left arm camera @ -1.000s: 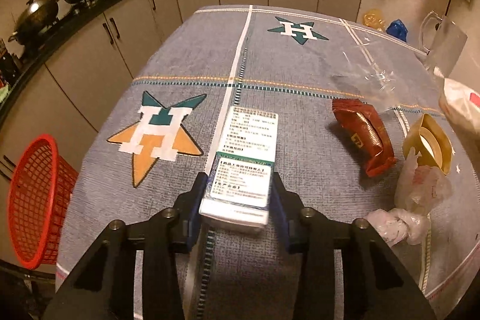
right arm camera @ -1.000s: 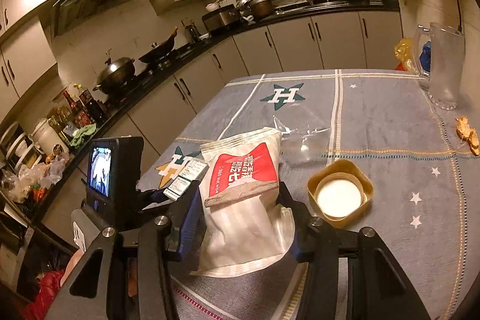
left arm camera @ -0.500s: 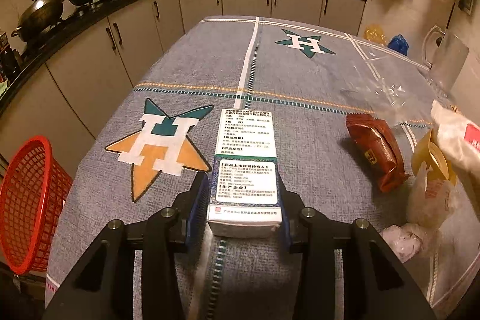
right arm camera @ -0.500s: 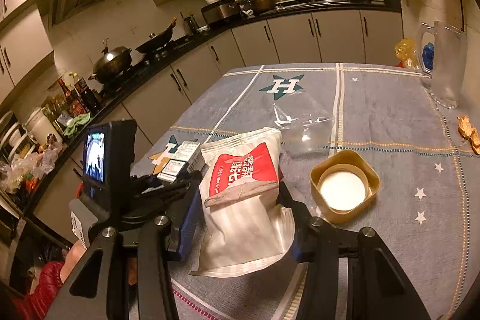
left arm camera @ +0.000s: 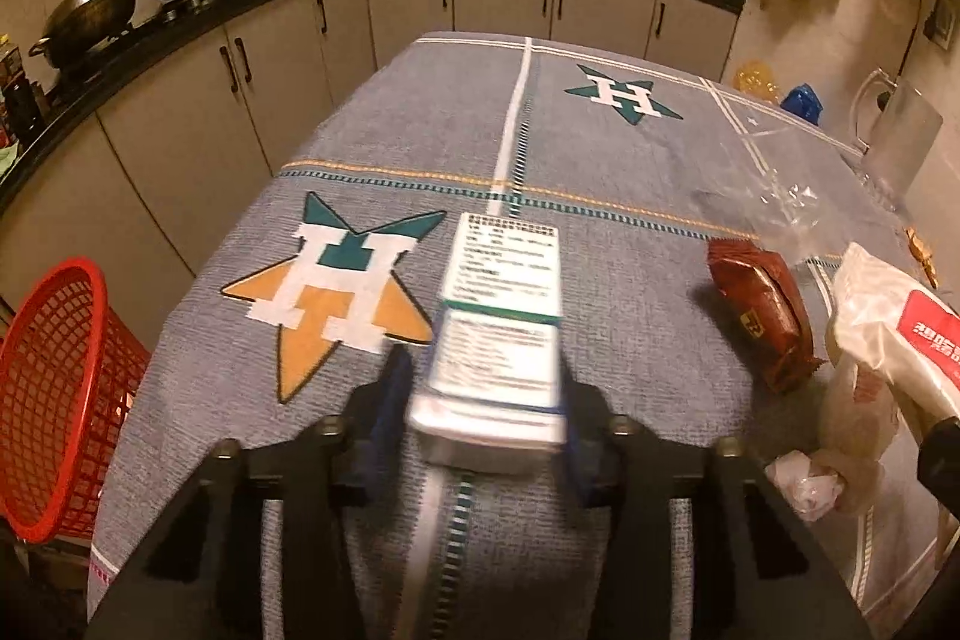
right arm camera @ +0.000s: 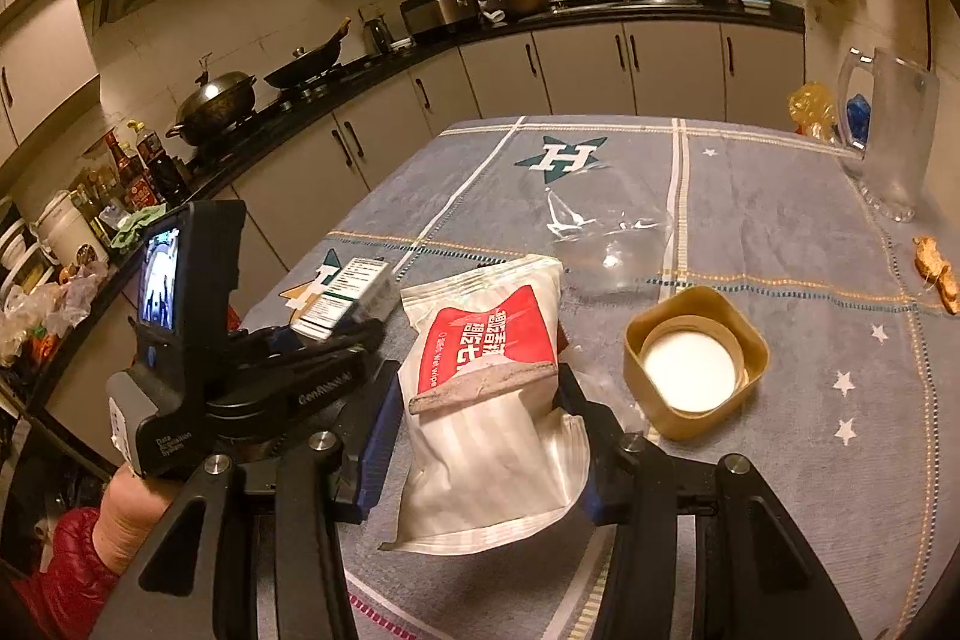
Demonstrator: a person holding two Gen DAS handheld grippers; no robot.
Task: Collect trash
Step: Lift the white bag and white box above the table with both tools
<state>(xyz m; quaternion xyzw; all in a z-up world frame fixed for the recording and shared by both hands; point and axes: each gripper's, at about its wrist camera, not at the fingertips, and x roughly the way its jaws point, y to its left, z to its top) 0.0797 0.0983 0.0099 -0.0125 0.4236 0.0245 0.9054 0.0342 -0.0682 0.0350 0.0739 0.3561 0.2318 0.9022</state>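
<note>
My left gripper [left arm camera: 480, 400] is shut on a white and green medicine box [left arm camera: 498, 328] and holds it above the grey tablecloth [left arm camera: 600, 172]. The box also shows in the right wrist view [right arm camera: 351, 295], with the left gripper body under it. My right gripper [right arm camera: 480, 412] is shut on a white wet-wipe pack with a red label [right arm camera: 486, 388], lifted off the table; the pack also shows in the left wrist view [left arm camera: 900, 334]. A red mesh basket [left arm camera: 54, 400] stands on the floor left of the table.
On the table lie a red snack wrapper [left arm camera: 762, 316], crumpled white plastic [left arm camera: 822, 478], a clear plastic bag [right arm camera: 606, 244], a yellow square tub with a white lid [right arm camera: 690, 364], food scraps [right arm camera: 936, 274] and a glass pitcher [right arm camera: 894, 142]. Kitchen counters run behind and left.
My left gripper has risen and tilted up with the box, bringing more of the kitchen and basket into view. My right gripper has lifted slightly with the wipe pack.
</note>
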